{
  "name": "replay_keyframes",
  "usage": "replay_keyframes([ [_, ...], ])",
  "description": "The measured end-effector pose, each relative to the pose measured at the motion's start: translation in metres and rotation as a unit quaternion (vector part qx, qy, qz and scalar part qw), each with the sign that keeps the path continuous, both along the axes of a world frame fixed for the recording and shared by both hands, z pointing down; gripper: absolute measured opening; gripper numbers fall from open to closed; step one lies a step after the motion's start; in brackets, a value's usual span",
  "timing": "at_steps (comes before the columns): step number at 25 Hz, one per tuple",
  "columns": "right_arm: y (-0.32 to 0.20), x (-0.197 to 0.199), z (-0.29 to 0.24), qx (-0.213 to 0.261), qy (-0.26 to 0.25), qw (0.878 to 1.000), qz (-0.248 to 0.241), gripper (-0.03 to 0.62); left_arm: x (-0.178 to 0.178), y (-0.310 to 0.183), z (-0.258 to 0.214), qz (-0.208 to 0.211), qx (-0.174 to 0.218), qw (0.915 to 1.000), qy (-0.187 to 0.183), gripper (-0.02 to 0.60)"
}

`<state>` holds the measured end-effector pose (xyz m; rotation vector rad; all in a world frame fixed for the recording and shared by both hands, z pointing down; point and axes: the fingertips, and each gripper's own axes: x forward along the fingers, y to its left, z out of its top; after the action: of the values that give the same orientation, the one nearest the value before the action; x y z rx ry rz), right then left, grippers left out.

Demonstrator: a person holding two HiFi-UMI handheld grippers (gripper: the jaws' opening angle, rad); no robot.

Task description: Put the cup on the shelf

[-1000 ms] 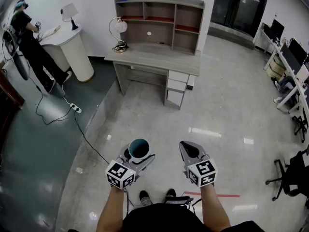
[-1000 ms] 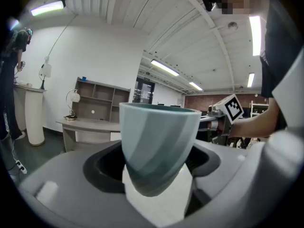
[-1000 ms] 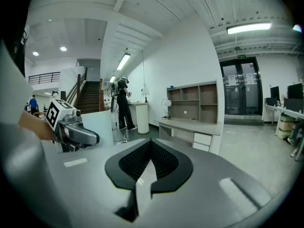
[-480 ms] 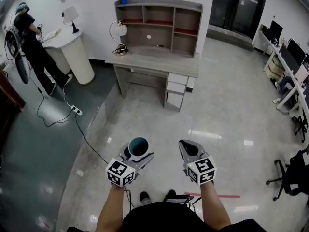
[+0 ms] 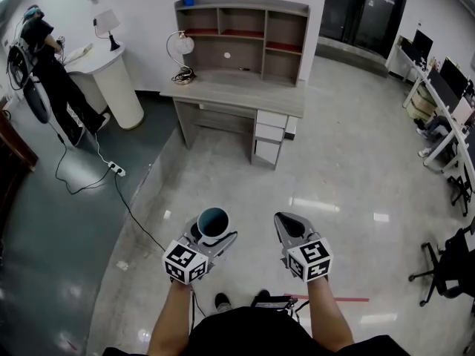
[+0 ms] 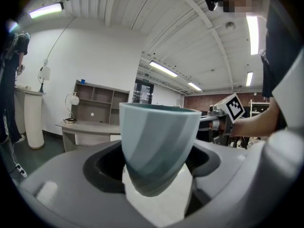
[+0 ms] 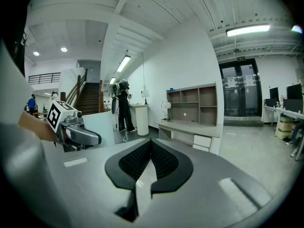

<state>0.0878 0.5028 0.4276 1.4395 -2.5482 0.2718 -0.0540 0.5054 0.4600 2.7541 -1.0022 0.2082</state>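
Note:
A pale teal cup (image 5: pixel 213 224) with swirled stripes stands upright in my left gripper (image 5: pixel 210 236), which is shut on it; in the left gripper view the cup (image 6: pixel 157 144) fills the middle between the jaws. My right gripper (image 5: pixel 291 228) is beside it, shut and holding nothing, its ribbed pads meeting (image 7: pixel 151 159). Both are held over the floor, well short of the wooden desk (image 5: pixel 237 95) with its shelf unit (image 5: pixel 241 32) of open compartments at the far wall. The shelf unit (image 6: pixel 99 103) also shows far off in the left gripper view, and the shelf unit (image 7: pixel 194 104) in the right gripper view.
A globe lamp (image 5: pixel 180 47) stands on the desk's left end and a small blue thing (image 5: pixel 189 1) on the shelf top. A person (image 5: pixel 46 58) stands by a white round counter (image 5: pixel 111 76) at the left. A cable and power strip (image 5: pixel 116 169) lie on the floor. Office chairs (image 5: pixel 449 265) at right.
The view has shifted slightly towards the desk. Both grippers keep their places relative to me, the cup still held in the left one.

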Motion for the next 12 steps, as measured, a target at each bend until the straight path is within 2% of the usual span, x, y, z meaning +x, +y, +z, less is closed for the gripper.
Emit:
replay_keyframes([
  [12,-0.003,0.012,0.003,-0.003,-0.006,1.000,-0.003,0.012,0.010,-0.003,0.003,-0.001,-0.001,1.0000,-0.002,0.362],
])
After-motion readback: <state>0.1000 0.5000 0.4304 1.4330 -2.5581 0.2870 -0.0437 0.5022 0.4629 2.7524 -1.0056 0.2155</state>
